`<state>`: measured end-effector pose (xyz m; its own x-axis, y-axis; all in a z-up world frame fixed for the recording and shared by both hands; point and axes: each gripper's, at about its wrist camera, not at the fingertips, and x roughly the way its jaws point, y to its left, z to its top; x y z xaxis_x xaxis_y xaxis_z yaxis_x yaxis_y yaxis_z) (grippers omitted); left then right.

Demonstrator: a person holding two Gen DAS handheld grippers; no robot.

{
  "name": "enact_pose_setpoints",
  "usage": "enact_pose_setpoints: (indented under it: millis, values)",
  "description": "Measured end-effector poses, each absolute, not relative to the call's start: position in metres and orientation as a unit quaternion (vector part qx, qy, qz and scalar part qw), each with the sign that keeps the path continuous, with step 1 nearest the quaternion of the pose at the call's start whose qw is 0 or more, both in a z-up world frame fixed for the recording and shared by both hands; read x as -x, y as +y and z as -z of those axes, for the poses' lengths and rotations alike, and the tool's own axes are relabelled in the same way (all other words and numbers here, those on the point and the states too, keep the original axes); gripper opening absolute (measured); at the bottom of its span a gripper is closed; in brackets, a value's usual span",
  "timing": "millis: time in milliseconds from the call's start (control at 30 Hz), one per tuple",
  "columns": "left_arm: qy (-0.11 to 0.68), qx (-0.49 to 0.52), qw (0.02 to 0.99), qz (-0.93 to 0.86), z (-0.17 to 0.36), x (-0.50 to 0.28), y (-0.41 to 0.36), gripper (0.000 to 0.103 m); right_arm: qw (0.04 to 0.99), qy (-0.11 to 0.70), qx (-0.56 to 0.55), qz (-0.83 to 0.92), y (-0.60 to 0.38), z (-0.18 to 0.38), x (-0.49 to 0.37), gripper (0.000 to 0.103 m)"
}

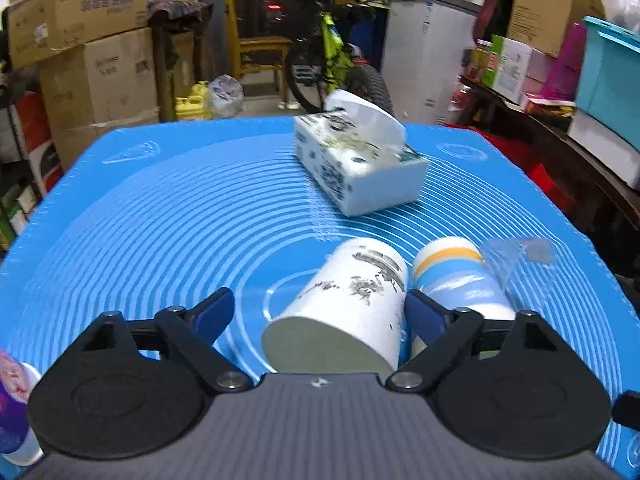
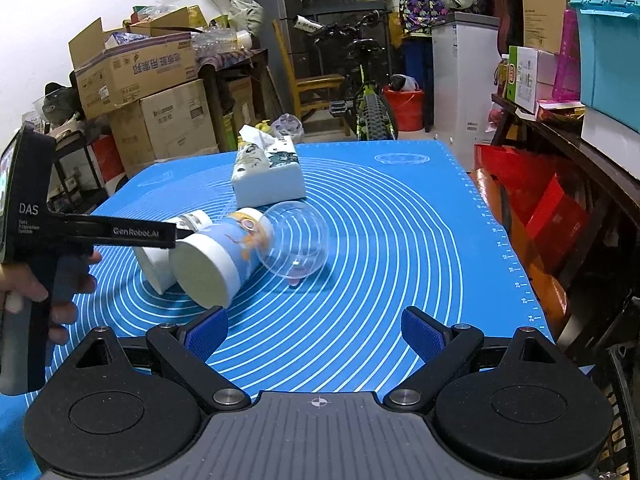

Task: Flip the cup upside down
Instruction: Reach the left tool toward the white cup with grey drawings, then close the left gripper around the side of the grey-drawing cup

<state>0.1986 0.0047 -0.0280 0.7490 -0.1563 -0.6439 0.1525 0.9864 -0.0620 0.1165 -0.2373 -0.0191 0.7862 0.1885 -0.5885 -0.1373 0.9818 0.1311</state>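
Note:
A white paper cup with grey print [image 1: 352, 300] lies on its side on the blue mat [image 1: 160, 220], its base toward me. It sits between the open jaws of my left gripper [image 1: 320, 312], close to the right finger. A blue and white cup with an orange band [image 1: 460, 276] lies on its side just right of it, outside the jaws. In the right wrist view the blue cup [image 2: 224, 256] lies left of centre with the white cup [image 2: 160, 264] behind it, and the left gripper body [image 2: 36, 240] reaches in from the left. My right gripper [image 2: 316, 332] is open and empty above the mat.
A clear plastic cup [image 2: 296, 240] lies on its side against the blue cup. A tissue box [image 1: 356, 164] stands at the far side of the mat. A purple-printed cup [image 1: 16, 400] shows at the left edge. Boxes, a bicycle and shelves surround the table.

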Motion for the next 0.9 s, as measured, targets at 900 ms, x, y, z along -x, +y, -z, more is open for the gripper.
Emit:
enact_pose_setpoints:
  millis: [900]
  values:
    - [0.364,0.038,0.928,0.065,0.002,-0.084,0.004,0.060,0.943,0.313,-0.038,-0.108,-0.222,0.006,-0.086,0.094]
